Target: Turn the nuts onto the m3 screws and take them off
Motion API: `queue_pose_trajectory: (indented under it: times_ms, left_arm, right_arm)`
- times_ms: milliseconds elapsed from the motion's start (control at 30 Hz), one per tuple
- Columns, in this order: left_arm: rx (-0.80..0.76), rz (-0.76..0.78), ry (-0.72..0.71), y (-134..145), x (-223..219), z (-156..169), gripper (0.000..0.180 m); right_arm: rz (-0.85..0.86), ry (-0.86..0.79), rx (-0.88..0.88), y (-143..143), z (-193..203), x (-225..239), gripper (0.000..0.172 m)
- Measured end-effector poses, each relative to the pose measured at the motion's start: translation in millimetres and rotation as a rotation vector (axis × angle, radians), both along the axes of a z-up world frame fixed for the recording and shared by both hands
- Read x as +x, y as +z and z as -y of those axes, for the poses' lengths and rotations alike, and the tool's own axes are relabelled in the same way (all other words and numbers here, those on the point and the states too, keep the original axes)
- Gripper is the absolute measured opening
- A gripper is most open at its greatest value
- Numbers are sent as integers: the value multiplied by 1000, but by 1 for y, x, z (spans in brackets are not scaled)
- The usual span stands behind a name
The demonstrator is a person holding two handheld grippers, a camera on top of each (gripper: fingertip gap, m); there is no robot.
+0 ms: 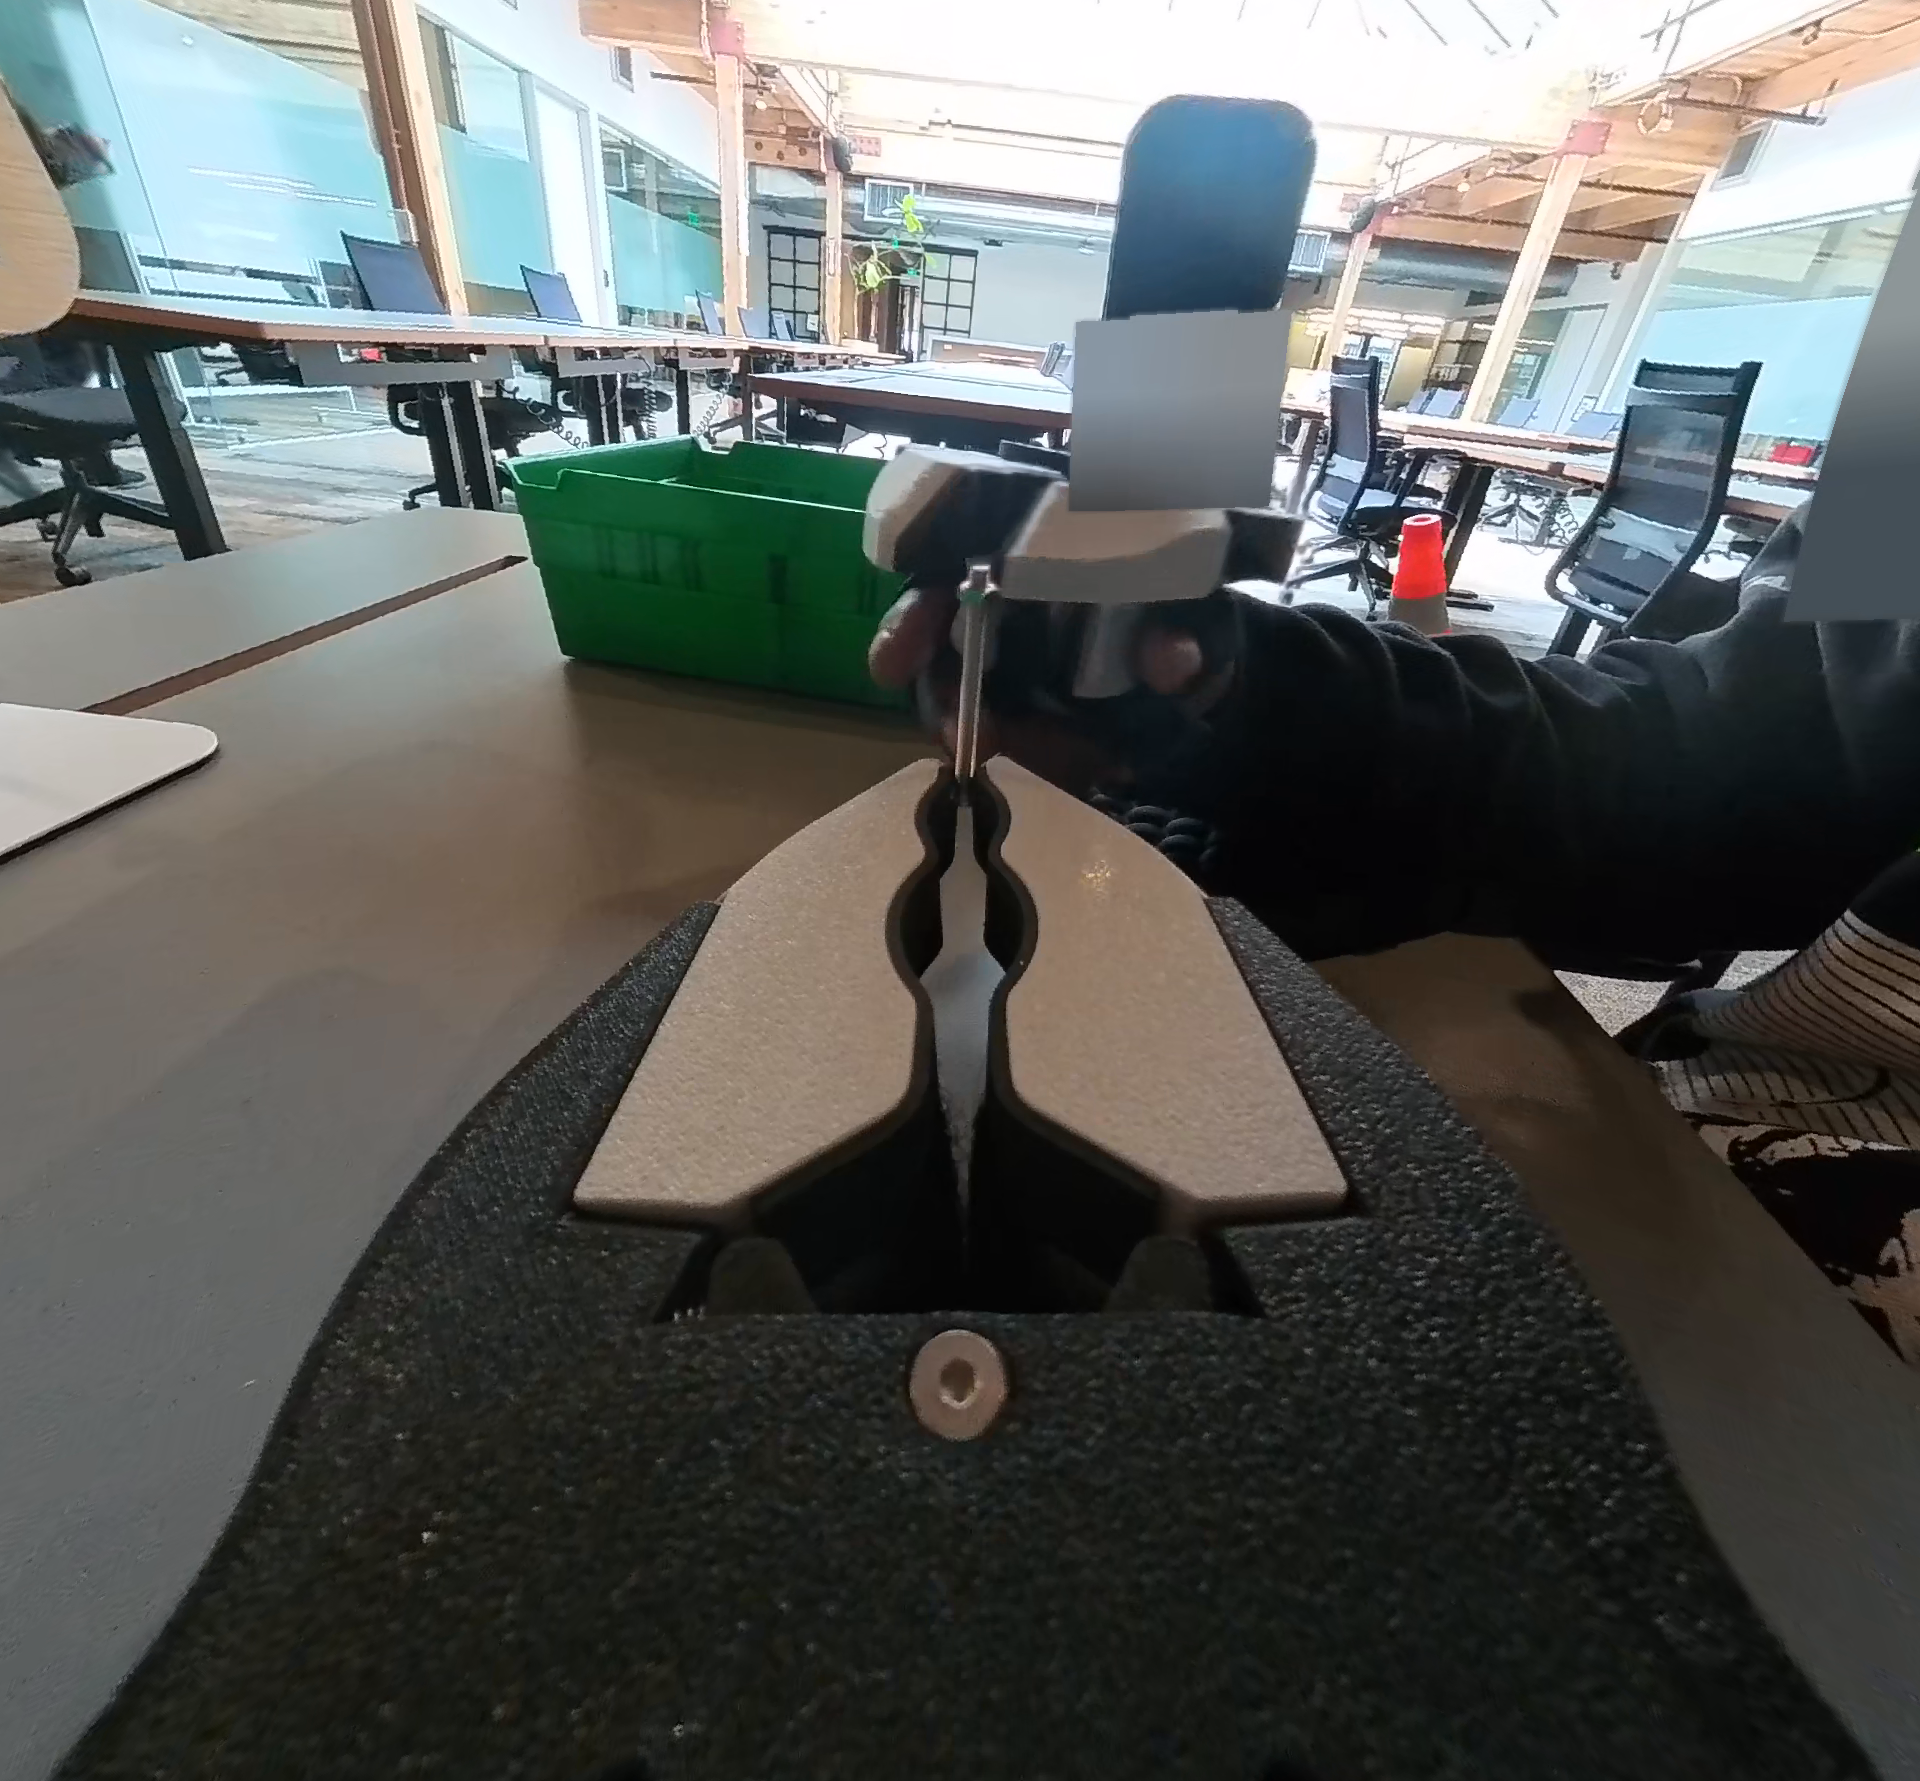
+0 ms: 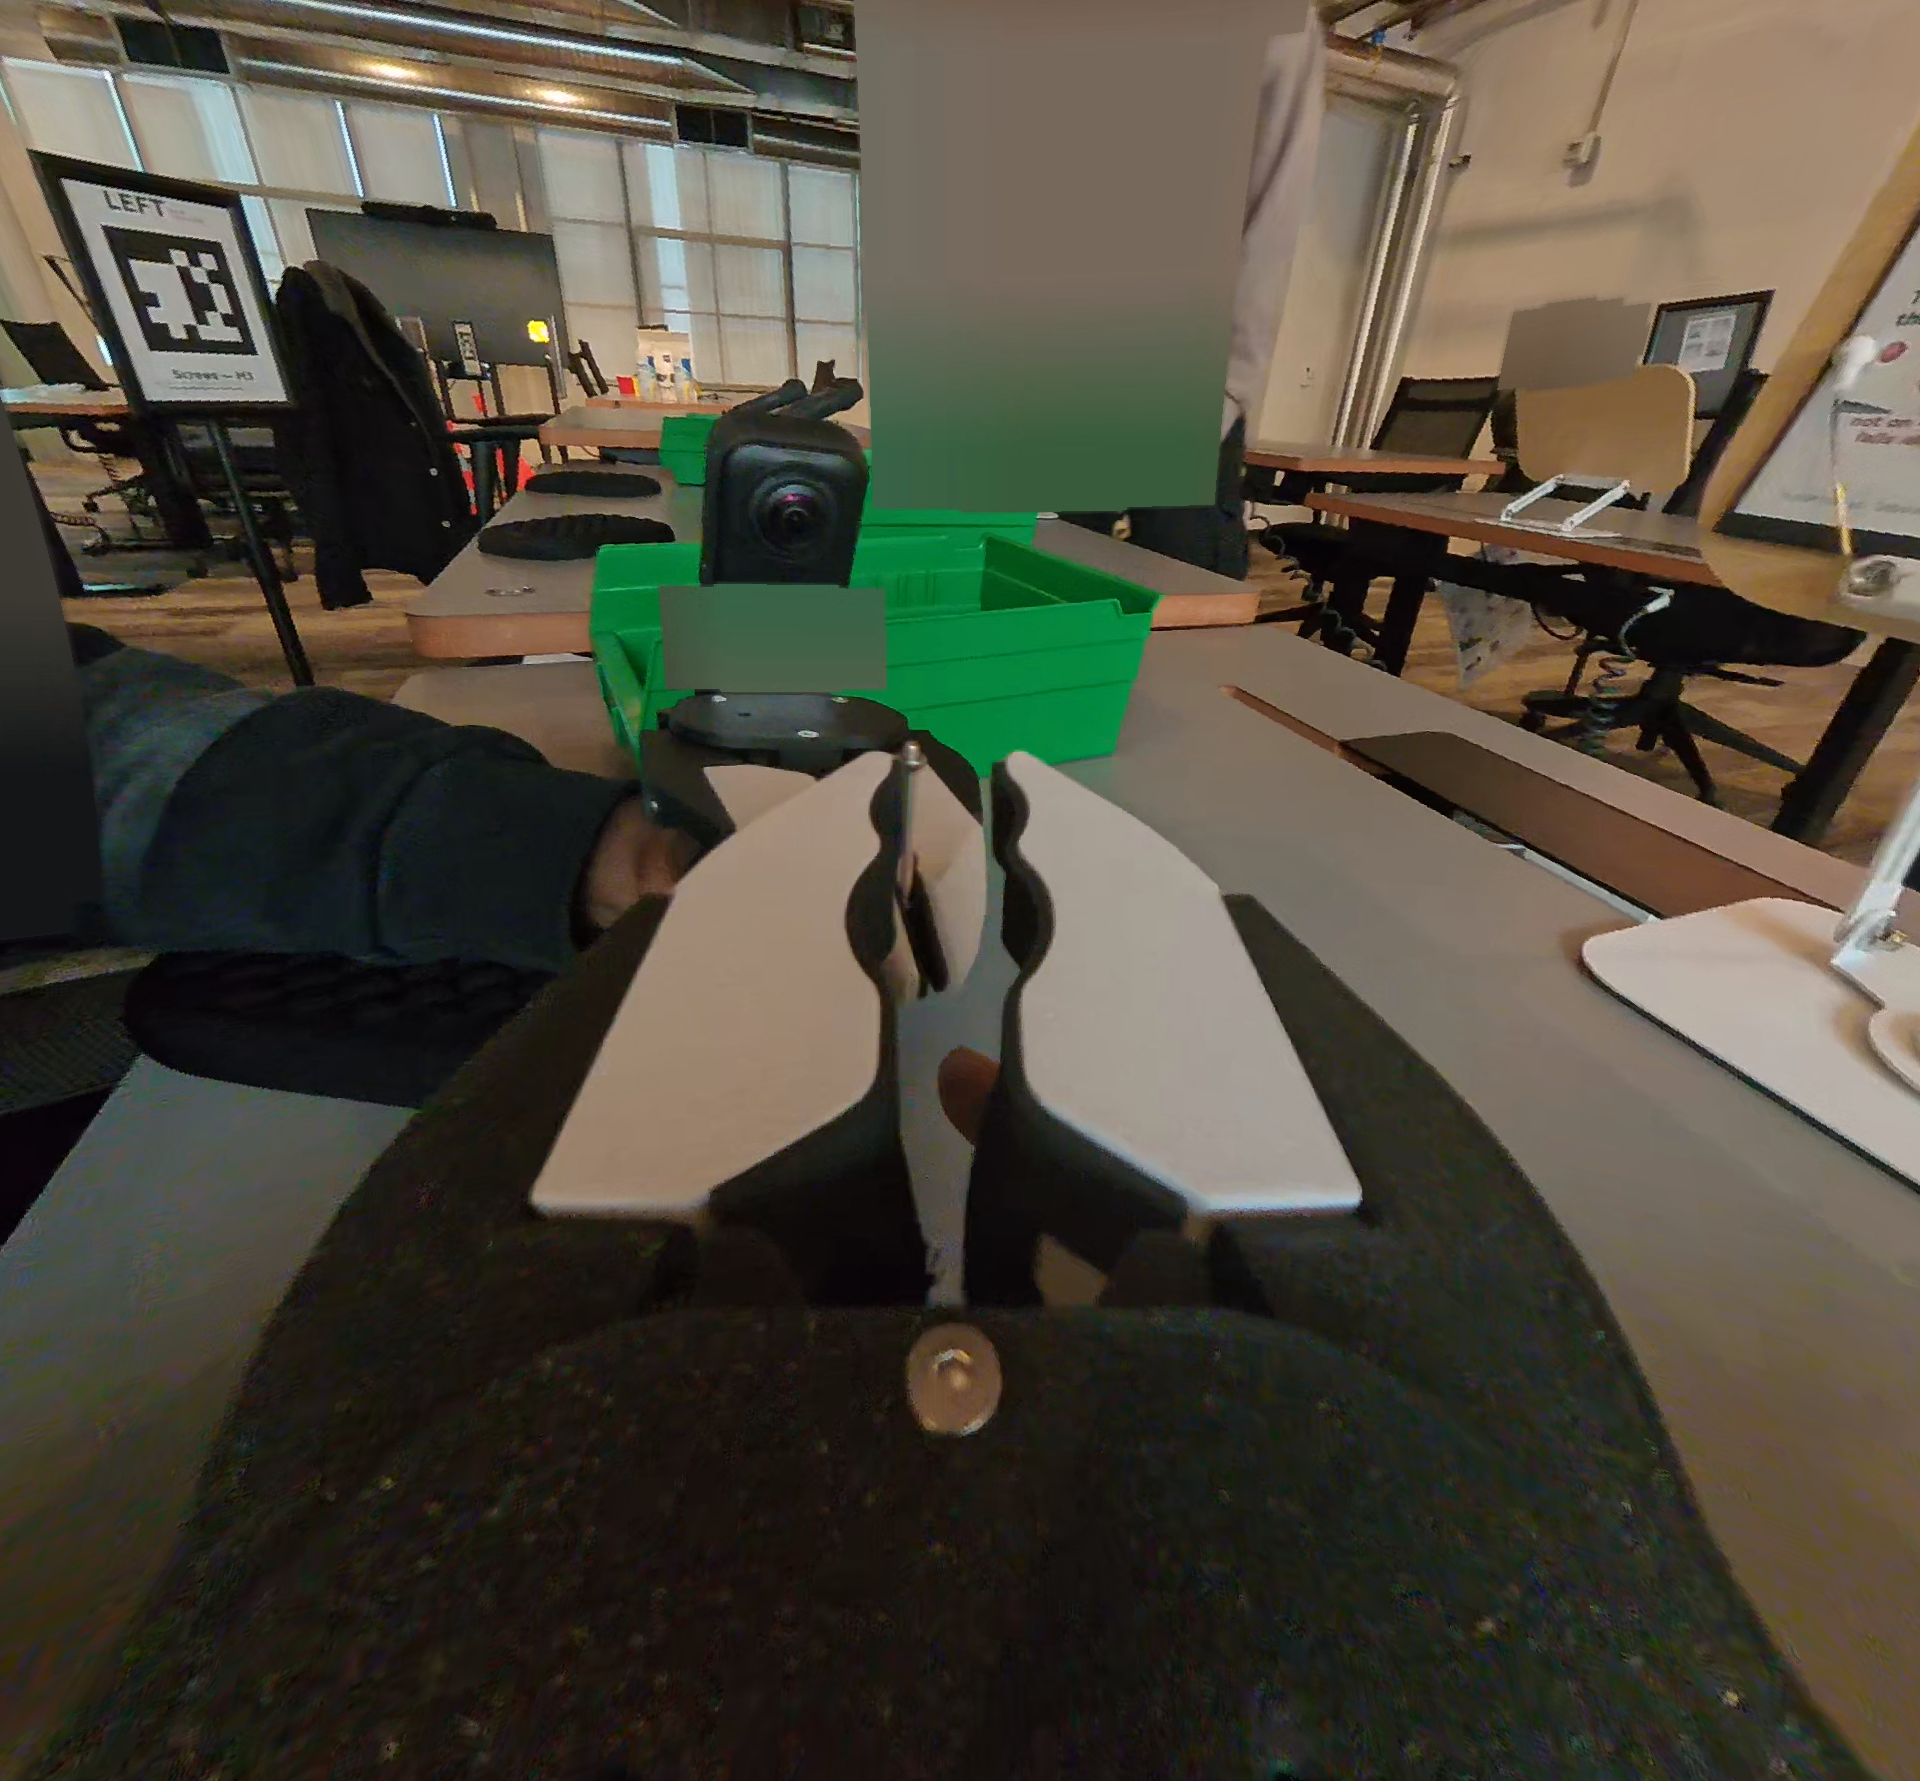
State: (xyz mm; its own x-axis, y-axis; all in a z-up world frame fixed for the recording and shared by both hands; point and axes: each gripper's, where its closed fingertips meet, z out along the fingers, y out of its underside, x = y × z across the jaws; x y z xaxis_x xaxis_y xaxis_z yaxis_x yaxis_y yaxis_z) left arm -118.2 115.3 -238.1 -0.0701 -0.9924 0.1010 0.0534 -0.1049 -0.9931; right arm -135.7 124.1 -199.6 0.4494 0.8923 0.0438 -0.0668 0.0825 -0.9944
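Note:
My left gripper [image 1: 964,777] is shut on the lower end of a long thin silver screw [image 1: 970,682] and holds it upright above the table. A small nut-like piece [image 1: 977,580] sits at the screw's top end. My right gripper [image 1: 987,552] hangs over that top end, held by a gloved hand. In the right wrist view my right gripper [image 2: 943,775] is open. The screw [image 2: 908,822] stands between its pads, close to the left finger [image 2: 790,900], with a clear gap to the right finger. The left gripper's fingers [image 2: 951,900] show behind the screw.
A green bin [image 1: 707,568] [image 2: 1018,661] stands on the brown table [image 1: 364,900] just beyond both grippers. A white stand base [image 1: 83,775] [image 2: 1745,1004] lies at the table's side. The person's black sleeves [image 1: 1507,775] [image 2: 312,817] reach in from the sides. The tips of one gripper are about 4 cm away from the tips of the other.

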Motion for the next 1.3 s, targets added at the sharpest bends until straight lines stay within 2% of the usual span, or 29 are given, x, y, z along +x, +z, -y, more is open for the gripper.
queue_pose_trajectory:
  times_ms: [100, 233, 367, 567, 700, 833, 1133, 1300]
  left_arm:
    - [0, -4, -1, 0, 0, 0, 2]
    - [3, -3, -2, 0, 0, 0, 2]
    - [2, -2, -1, 0, 0, 0, 2]
    - [2, -6, -1, -1, 1, 0, 2]
    - [6, -7, -2, -1, 1, 1, 2]
    - [5, -3, -1, 0, 1, 0, 2]
    - [5, -8, 0, -1, 1, 0, 2]
    - [4, -4, 0, 0, 1, 0, 2]
  right_arm:
    - [19, 14, 8, -1, 3, -7, 22]
    - [22, 0, -2, -3, 0, -5, 8]
    - [15, -35, -5, -2, -4, 4, 7]
    - [17, 11, 13, -1, 3, -6, 24]
    - [31, -10, 8, -4, 0, -6, 10]
    - [35, -71, 12, -4, -9, 5, 7]
    - [23, -4, 12, -3, 0, -7, 22]
    - [22, -26, 7, -2, -2, -3, 8]
